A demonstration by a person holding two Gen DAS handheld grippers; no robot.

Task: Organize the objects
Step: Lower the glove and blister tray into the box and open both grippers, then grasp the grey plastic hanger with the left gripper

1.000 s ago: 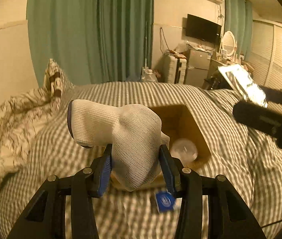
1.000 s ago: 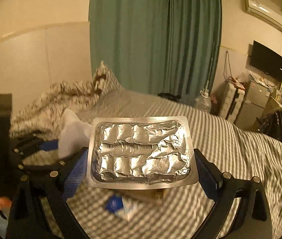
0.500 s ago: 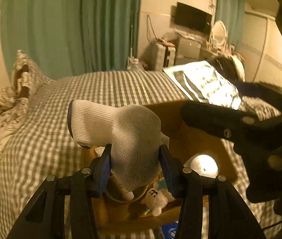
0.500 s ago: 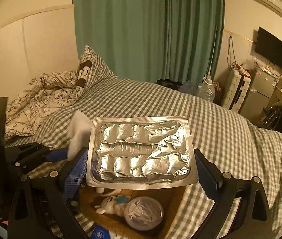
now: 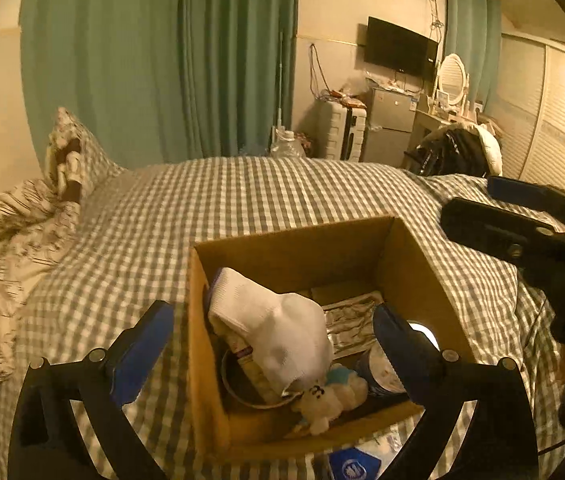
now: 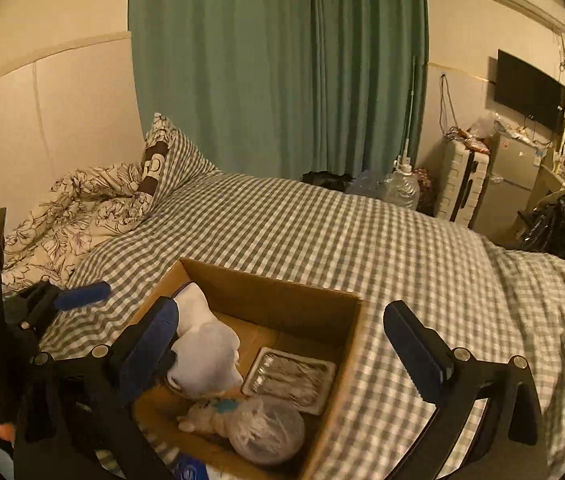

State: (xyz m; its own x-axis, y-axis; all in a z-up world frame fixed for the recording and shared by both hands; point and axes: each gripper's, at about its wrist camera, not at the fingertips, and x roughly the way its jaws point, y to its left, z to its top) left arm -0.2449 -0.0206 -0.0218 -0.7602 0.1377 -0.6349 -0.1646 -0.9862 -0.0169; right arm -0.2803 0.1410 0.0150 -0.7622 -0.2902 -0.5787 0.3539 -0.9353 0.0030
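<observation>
Cardboard box (image 5: 410, 256) sits open on the gingham bedspread (image 5: 242, 204) in the left wrist view, framed between the spread fingers of the left gripper (image 5: 272, 332), which stands wide apart and carries nothing. Inside the box a white sock (image 5: 278, 328) lies slumped against the left wall, over a round tin (image 5: 242, 388). To its right rests a foil blister pack (image 5: 350, 320), and at the near end a small plush toy (image 5: 330, 396) beside a round lidded container (image 5: 382, 372). A blue-and-white packet (image 5: 354, 468) lies on the bedspread just outside the near wall. The right gripper (image 5: 522, 220) shows at the right edge.

From the right wrist view, the right gripper (image 6: 282, 332) is likewise wide open and empty above the box (image 6: 282, 296). The sock (image 6: 202, 356) sits at the left of the box, the blister pack (image 6: 290, 376) flat on the floor beside it, and the plush toy (image 6: 206, 420) and container (image 6: 270, 432) nearer the camera. The left gripper (image 6: 78, 294) reaches in from the left, beside a floral duvet (image 6: 78, 208).
</observation>
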